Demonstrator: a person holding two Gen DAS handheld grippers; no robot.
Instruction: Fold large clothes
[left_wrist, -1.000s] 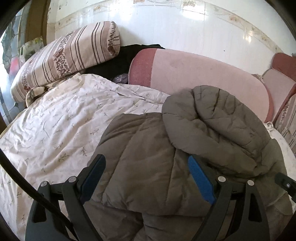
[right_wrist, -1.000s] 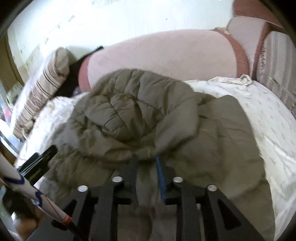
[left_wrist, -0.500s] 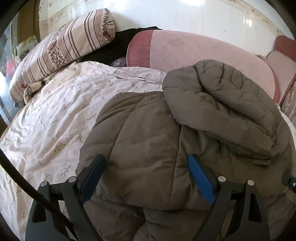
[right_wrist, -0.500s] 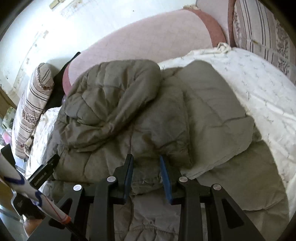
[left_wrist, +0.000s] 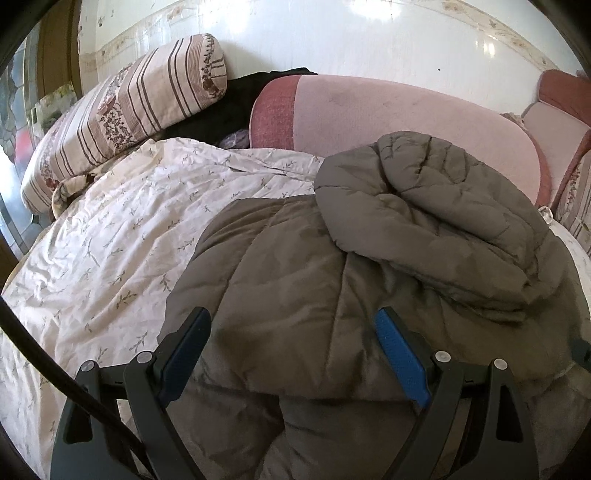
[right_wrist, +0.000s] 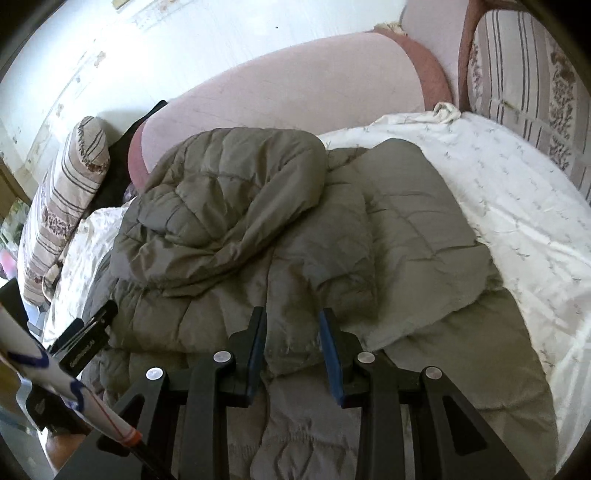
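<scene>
An olive-grey quilted puffer jacket (left_wrist: 332, 280) lies on a floral white bedsheet (left_wrist: 122, 236), its hood end bunched at the back and a sleeve folded over the body. It also shows in the right wrist view (right_wrist: 258, 229). My left gripper (left_wrist: 291, 339) is wide open above the jacket's near part, holding nothing. My right gripper (right_wrist: 291, 332) stands partly open with a fold of the jacket's edge between its blue pads (right_wrist: 328, 347); the pads do not press the fabric.
A pink padded headboard (left_wrist: 388, 110) runs along the back wall. A striped bolster pillow (left_wrist: 122, 114) lies at the back left, with dark clothing (left_wrist: 236, 103) beside it. Another striped cushion (right_wrist: 528, 74) stands at the right. The left gripper's body (right_wrist: 85, 347) shows at the right view's lower left.
My right gripper has opened from nearly shut on the jacket's fold and drawn back, letting the folded part lie on the body. My left gripper stayed open and shifted slightly.
</scene>
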